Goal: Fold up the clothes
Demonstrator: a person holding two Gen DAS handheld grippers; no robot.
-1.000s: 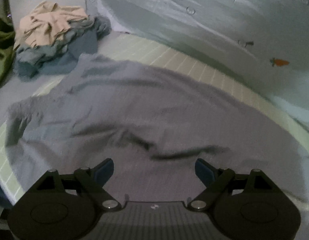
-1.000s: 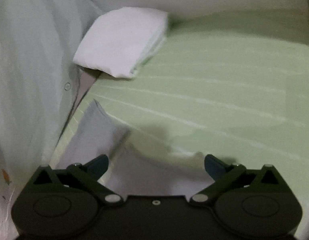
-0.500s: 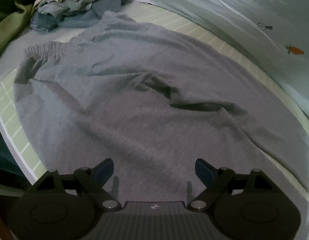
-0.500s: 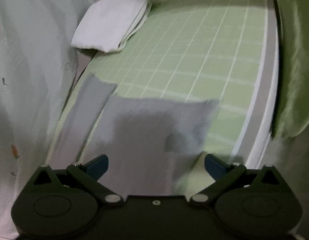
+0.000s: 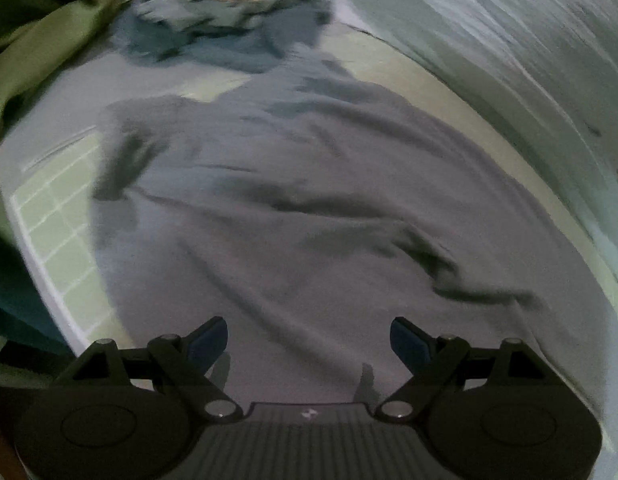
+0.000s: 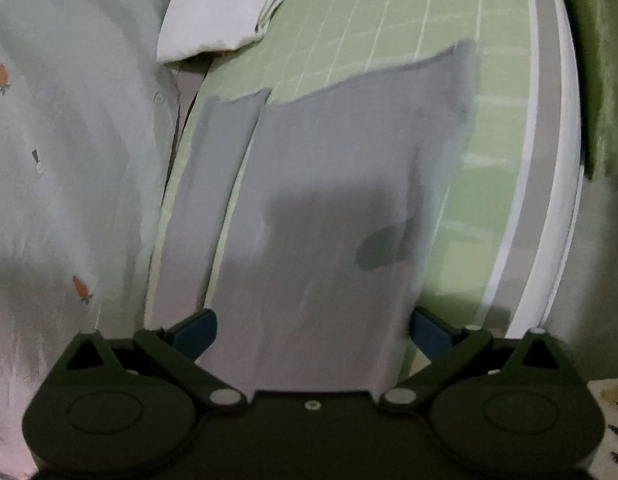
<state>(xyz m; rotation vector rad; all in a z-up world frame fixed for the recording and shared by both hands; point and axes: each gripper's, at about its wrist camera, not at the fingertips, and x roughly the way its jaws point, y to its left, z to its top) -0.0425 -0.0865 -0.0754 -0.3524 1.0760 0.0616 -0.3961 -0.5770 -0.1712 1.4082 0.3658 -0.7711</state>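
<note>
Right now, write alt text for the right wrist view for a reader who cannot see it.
The open right gripper hovers over a flat grey cloth garment spread on a green gridded mat. A folded white cloth lies at the mat's far left, beside a pale carrot-print fabric.

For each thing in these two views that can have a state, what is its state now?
Grey garment: spread flat on the mat, wrinkled, not folded.
Pile of clothes: crumpled, unfolded.
White cloth: folded.
Left gripper: open, holding nothing.
Right gripper: open, over the grey garment's end.
</note>
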